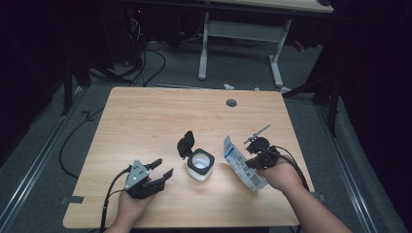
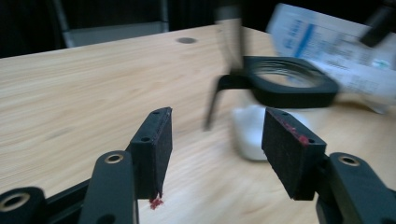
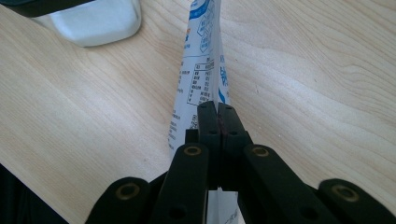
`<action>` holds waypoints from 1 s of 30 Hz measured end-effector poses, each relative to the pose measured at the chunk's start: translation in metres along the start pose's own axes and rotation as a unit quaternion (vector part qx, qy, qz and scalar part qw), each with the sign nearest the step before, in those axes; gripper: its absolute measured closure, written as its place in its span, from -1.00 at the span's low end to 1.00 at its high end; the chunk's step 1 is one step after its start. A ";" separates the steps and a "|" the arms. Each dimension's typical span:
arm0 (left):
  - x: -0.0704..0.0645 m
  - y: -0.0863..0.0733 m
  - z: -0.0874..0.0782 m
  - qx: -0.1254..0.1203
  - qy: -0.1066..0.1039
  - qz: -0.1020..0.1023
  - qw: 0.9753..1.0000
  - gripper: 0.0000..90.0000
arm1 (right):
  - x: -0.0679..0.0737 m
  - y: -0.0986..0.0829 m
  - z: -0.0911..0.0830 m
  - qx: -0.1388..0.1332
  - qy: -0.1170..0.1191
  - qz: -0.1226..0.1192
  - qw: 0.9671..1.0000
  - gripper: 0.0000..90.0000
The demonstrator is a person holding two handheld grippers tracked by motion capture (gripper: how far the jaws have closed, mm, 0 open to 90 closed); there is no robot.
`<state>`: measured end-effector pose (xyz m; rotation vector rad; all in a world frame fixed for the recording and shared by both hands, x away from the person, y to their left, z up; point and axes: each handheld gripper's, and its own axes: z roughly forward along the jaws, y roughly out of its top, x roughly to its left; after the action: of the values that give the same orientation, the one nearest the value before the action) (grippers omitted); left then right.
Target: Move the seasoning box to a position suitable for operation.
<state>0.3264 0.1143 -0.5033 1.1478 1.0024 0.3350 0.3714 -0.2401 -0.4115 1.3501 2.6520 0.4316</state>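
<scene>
Pouring from the flat white paper sachet with blue print (image 1: 241,165) into the small white square jar with a black collar and hinged black lid (image 1: 200,165) looks like the step in hand, so worth getting the tilt right first. Right gripper (image 3: 217,122) clamped tight on the sachet, fingers (image 3: 207,122) pressed together with the paper's edge pinched between them; sachet held off the light wooden surface (image 1: 145,121), just to the right of the jar and leaning toward it. Left gripper (image 1: 163,169) resting low on the surface to the jar's left, fingers (image 2: 154,144) spread wide and holding nothing, pointed at the jar (image 2: 261,130). Best to close those spread fingers around the white body below the collar to steady it, then bring the sachet's upper corner over the mouth and tip slowly, keeping clear of the raised lid (image 1: 185,144) standing open on the far left side. Cannot tell whether the sachet is already torn open, nor what fills it. Jar mouth open and pale inside; contents, if any, not readable from above. Risk judged mainly as spillage beside the rim or nudging the light jar over.
</scene>
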 end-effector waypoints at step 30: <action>0.064 0.037 -0.043 -0.055 0.079 -0.006 0.995 -0.05 | -0.024 -0.053 0.007 -0.242 -0.016 0.084 0.967 1.00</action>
<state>0.3361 0.1991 -0.5044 1.0279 1.1142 0.4718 0.3466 -0.2872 -0.4344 1.3965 2.2021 0.9914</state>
